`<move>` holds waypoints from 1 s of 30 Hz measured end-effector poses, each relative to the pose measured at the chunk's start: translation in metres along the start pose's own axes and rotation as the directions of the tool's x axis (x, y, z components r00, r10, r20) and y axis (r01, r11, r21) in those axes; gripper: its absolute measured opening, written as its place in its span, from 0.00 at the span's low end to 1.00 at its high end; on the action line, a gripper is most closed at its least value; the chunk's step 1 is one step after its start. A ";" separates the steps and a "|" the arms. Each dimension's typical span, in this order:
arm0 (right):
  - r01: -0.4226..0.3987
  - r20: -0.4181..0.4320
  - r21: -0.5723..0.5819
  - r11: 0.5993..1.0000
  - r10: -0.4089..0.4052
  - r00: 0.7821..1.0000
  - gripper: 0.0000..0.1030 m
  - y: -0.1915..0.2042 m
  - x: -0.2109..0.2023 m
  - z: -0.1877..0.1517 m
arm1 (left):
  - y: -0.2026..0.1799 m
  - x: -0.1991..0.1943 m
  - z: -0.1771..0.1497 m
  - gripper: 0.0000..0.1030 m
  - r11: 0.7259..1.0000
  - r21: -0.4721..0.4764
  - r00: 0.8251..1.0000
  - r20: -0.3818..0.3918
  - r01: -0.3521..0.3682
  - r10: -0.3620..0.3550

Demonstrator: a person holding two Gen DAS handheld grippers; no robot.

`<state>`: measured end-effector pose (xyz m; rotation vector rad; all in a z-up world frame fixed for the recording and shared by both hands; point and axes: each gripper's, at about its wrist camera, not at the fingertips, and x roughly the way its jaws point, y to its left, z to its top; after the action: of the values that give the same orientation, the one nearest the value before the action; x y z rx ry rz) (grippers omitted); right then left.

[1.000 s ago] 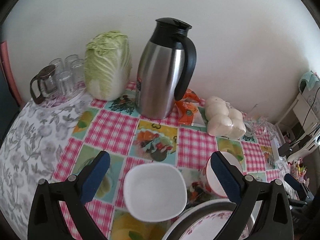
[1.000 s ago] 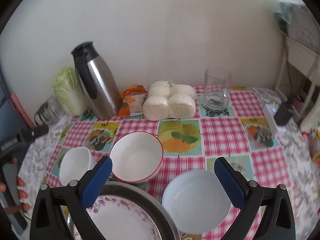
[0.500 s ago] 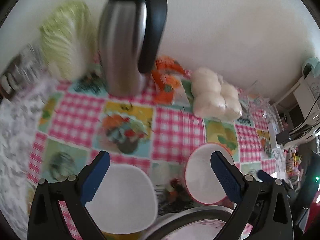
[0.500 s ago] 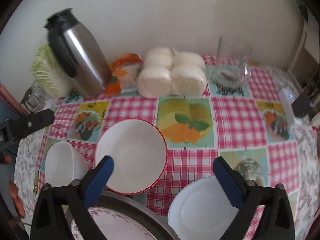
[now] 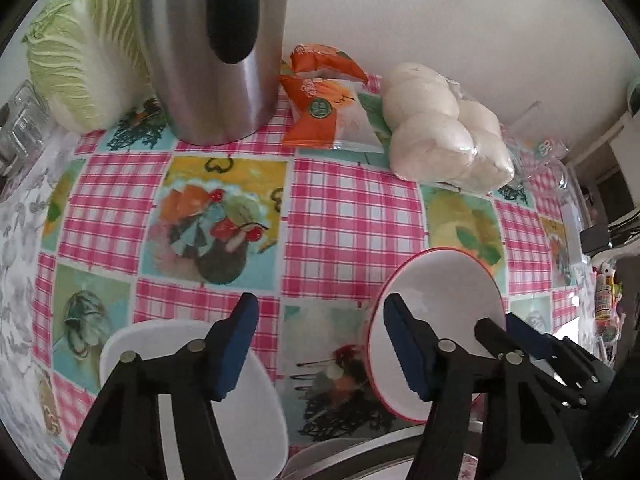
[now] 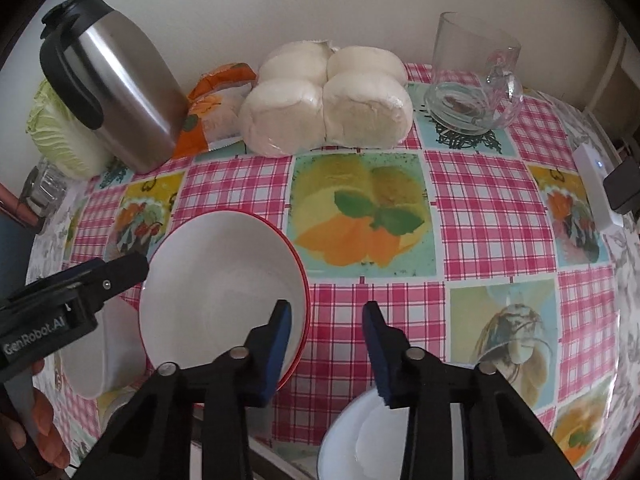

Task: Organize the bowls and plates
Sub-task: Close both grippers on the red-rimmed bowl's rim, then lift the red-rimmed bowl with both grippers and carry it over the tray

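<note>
A red-rimmed white bowl (image 5: 440, 304) (image 6: 216, 280) stands on the checked tablecloth. My left gripper (image 5: 320, 320) is open, its right finger inside the bowl's left rim and its left finger over a small white square bowl (image 5: 192, 392) (image 6: 100, 356). My right gripper (image 6: 326, 316) is open and straddles the red-rimmed bowl's right rim; it also shows in the left wrist view (image 5: 532, 344). A white blue-rimmed bowl (image 6: 360, 440) lies below the right gripper. A grey tray (image 5: 360, 448) sits at the near edge.
A steel thermos jug (image 5: 208, 52) (image 6: 112, 92), a cabbage (image 5: 80, 52), an orange snack packet (image 5: 328, 108), bagged white buns (image 6: 328, 96) and a glass mug (image 6: 472, 76) stand along the back wall. Small glasses (image 5: 16, 128) are at far left.
Both grippers moved forward and down toward the red-rimmed bowl and narrowed. The left finger is now inside its left rim, the right gripper around its right rim.
</note>
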<state>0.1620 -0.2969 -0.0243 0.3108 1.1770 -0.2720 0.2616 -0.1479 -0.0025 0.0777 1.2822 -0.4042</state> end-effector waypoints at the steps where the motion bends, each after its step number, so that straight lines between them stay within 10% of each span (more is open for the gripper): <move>1: -0.001 -0.002 -0.004 1.000 0.001 1.000 0.31 0.001 0.001 0.000 | -0.002 0.002 0.000 0.59 1.000 0.016 1.000 -0.003 -0.008 0.008; 11: -0.003 -0.026 -0.064 0.998 0.001 1.000 0.15 0.016 0.017 0.000 | -0.023 0.033 -0.013 0.24 0.996 0.084 0.997 -0.079 -0.014 0.021; 30: -0.012 -0.050 -0.096 0.995 0.007 0.999 0.13 0.023 0.030 -0.002 | -0.051 0.041 -0.021 0.08 0.979 0.197 0.996 -0.067 -0.047 0.061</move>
<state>0.1801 -0.2761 -0.0509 0.2399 1.2328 -0.1994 0.2344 -0.1996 -0.0383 0.2950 1.3058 -0.4834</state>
